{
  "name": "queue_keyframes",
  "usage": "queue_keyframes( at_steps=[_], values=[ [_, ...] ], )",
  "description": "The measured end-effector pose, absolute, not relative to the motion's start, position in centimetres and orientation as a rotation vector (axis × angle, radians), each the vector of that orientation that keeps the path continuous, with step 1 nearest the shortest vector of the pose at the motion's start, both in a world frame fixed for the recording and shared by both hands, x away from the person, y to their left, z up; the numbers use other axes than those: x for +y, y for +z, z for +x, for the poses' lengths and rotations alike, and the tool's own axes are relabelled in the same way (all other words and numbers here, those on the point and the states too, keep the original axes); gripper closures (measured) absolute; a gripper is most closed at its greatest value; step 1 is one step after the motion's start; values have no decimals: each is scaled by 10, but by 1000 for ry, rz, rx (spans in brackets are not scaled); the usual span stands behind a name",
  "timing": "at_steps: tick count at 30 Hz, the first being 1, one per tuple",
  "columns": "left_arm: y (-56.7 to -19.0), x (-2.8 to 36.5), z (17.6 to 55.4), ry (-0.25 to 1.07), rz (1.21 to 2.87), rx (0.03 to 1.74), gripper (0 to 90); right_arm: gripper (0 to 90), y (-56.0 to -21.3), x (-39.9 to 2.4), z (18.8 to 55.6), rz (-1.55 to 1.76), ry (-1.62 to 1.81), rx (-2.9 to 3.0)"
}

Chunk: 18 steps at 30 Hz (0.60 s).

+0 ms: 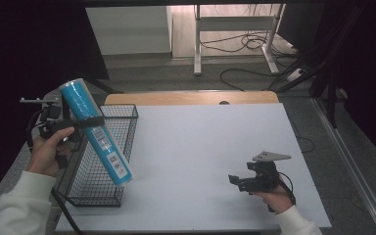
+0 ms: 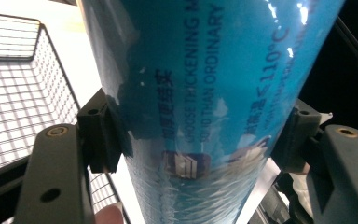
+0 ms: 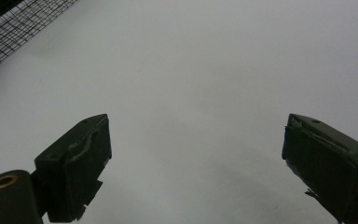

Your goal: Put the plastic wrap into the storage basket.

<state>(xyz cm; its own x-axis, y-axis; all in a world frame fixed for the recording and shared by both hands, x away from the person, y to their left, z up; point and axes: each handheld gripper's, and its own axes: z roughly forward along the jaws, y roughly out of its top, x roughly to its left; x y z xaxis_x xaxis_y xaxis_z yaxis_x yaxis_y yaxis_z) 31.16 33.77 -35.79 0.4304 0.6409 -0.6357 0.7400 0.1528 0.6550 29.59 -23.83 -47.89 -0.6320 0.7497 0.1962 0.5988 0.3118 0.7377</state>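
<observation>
Above the basket [image 1: 122, 161], the left gripper [image 1: 85, 122] pinched the blue roll [image 1: 95, 132], its long axis slanting down past the basket's right wall; the right gripper [image 1: 235, 182], spread, sat well apart.

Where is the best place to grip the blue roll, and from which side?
Across its round body, a bit above the middle, coming from the side, as the left gripper does: the blue roll is a long, smooth, tilted cylinder, so jaws squeezing across its width hold it best.

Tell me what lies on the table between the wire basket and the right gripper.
Nothing: in the high view the white table is bare between the wire basket and the right gripper.
</observation>
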Motion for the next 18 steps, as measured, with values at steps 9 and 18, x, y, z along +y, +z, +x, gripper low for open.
queue_keyframes(
  at_steps=[9, 18],
  values=[
    [-354, 362, 308, -70, 1568, 1301, 319, 84, -480, -239, 297, 1256, 1203, 2389],
    [-357, 381, 310, -20, 1601, 1367, 319, 83, -481, -238, 297, 1257, 1190, 2390]
  ],
)
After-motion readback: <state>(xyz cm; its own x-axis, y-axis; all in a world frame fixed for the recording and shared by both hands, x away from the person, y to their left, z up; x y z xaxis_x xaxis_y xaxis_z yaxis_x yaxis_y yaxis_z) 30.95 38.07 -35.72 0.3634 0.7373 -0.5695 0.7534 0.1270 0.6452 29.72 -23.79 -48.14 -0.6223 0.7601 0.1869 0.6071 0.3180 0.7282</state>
